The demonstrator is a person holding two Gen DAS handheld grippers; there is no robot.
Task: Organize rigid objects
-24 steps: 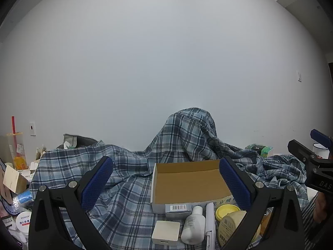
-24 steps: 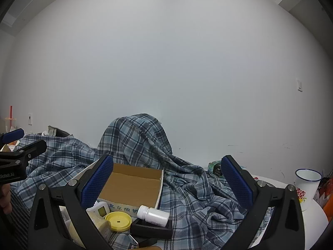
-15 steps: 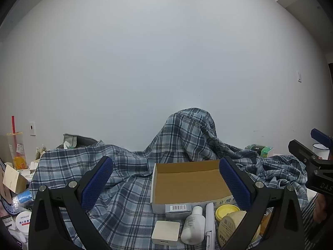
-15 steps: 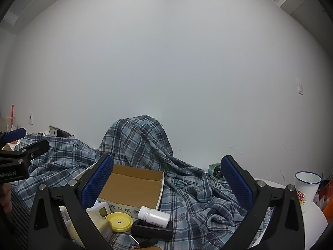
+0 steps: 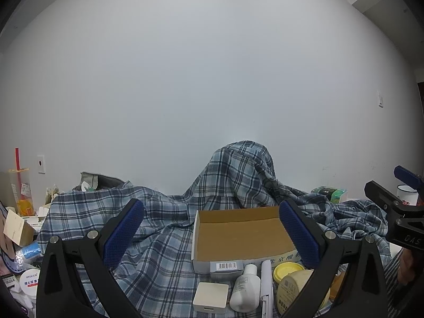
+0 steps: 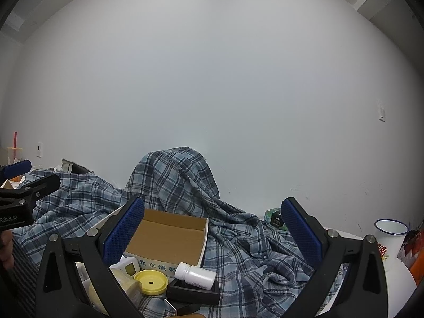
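Note:
An open cardboard box (image 5: 242,234) lies empty on a plaid cloth (image 5: 159,241); it also shows in the right wrist view (image 6: 169,235). In front of it lie a white square case (image 5: 211,297), a white bottle (image 5: 245,288), a white stick (image 5: 266,286) and a yellow-lidded jar (image 5: 288,273). The right wrist view shows the yellow lid (image 6: 151,282), a white pill bottle (image 6: 195,272) on a black tray (image 6: 193,292), and a small white device (image 6: 129,266). My left gripper (image 5: 210,233) is open and empty above the items. My right gripper (image 6: 212,234) is open and empty.
A white enamel mug (image 6: 389,234) stands at the right on a white table. A green packet (image 6: 275,216) lies behind the cloth. Clutter sits at the left: a drink cup (image 5: 20,190), a beige box (image 5: 17,229), a white tub (image 5: 30,282).
The right wrist view has shifted slightly, with the scene sitting a little lower and left. The left gripper has hardly moved. Both stay open.

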